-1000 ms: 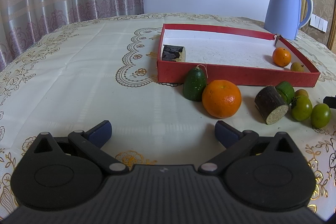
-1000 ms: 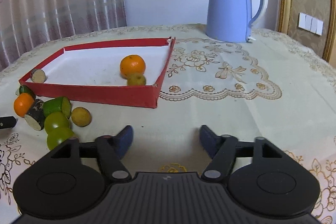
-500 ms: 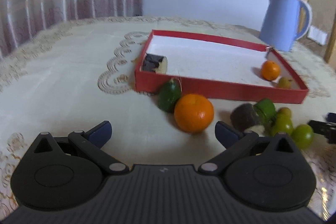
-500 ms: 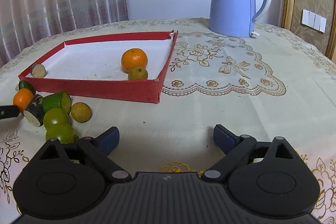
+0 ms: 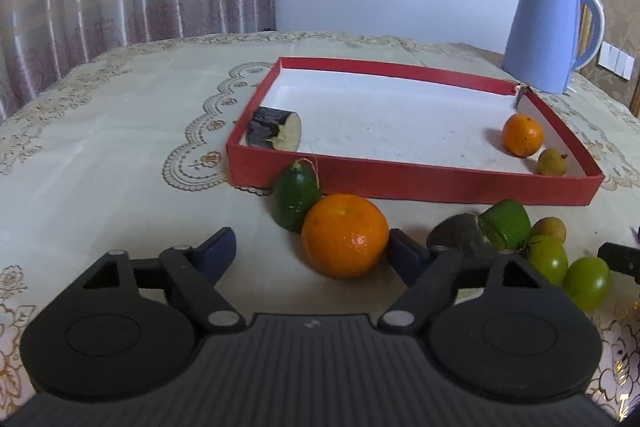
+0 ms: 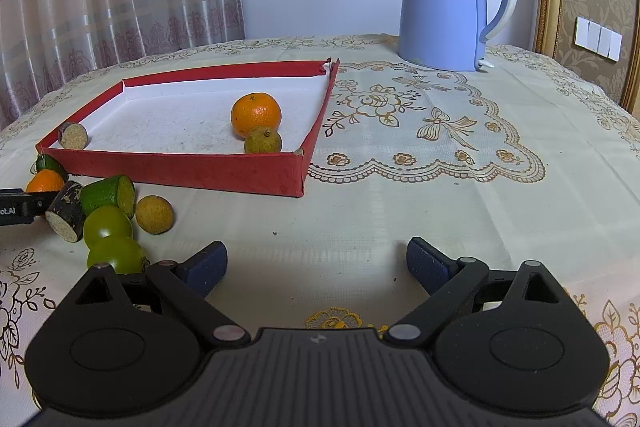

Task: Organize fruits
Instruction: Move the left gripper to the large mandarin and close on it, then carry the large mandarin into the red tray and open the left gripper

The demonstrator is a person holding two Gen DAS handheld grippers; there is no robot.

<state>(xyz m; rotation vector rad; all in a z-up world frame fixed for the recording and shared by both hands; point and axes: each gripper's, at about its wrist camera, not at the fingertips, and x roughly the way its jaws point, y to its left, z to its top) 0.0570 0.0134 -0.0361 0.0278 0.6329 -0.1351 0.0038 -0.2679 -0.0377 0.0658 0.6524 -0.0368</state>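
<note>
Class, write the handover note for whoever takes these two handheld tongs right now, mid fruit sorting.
Left tongs: closing around the large orange on the tablecloth; the pads do not grip it yet.
Right tongs: open, empty, over bare cloth.
Done: red tray holds a small orange, a longan and a dark cut piece.
Left: large orange, whole dark-green fruit, green cut piece, dark cut piece, two green round fruits, a longan, all outside the tray's front wall.
</note>
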